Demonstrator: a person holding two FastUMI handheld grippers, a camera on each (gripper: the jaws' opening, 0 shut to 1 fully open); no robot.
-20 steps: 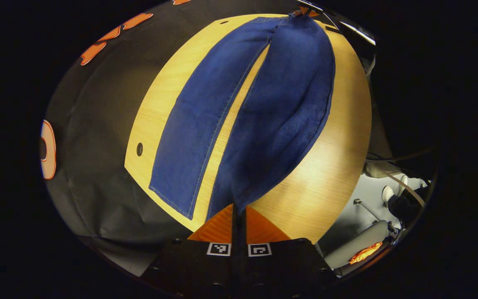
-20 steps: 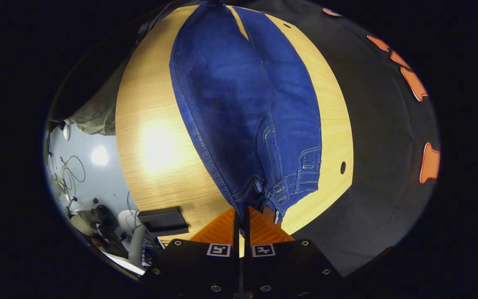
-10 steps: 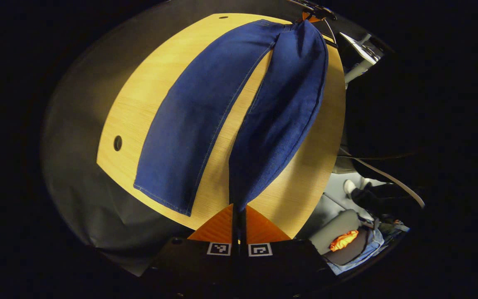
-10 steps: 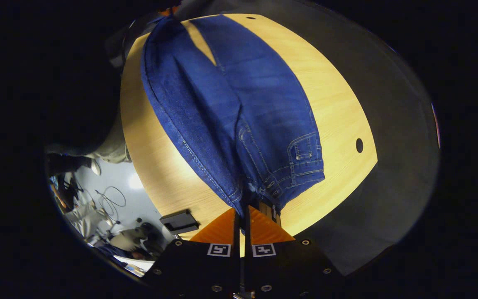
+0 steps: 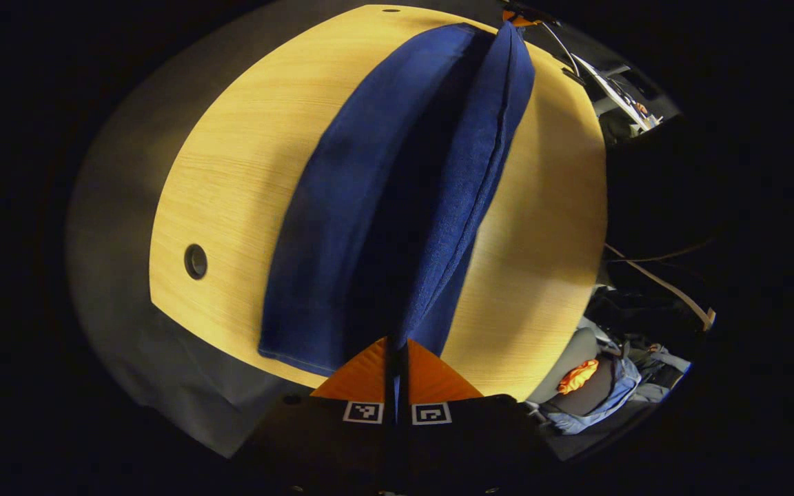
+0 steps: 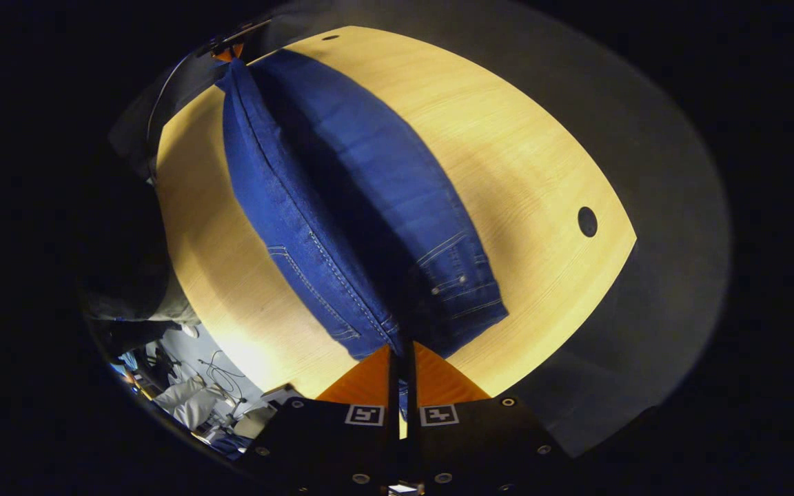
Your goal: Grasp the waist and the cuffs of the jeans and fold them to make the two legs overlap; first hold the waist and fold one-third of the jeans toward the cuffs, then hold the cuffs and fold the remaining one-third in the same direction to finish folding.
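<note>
The blue jeans (image 5: pixel 342 207) lie lengthwise on the wooden table (image 5: pixel 231 179), one leg flat and the other raised above it. My left gripper (image 5: pixel 397 346) is shut on the cuff of the raised leg (image 5: pixel 466 172). At that view's far top, the other gripper (image 5: pixel 517 15) holds the waist end. In the right gripper view, my right gripper (image 6: pixel 402 348) is shut on the waistband of the jeans (image 6: pixel 314 200), whose raised half stands on edge over the flat half (image 6: pixel 397 200). The left gripper (image 6: pixel 228 49) is at the far cuff end.
The table (image 6: pixel 528 158) has a round cable hole near each end (image 5: pixel 195 261) (image 6: pixel 586 221). Black cloth hangs behind the table. Beyond the near table edge the floor holds clutter (image 5: pixel 604 393), cables and gear (image 6: pixel 197 399).
Both grippers have swung the lifted leg over toward the flat one. The gap of bare table between the two legs has closed, and the raised half now stands above the flat leg.
</note>
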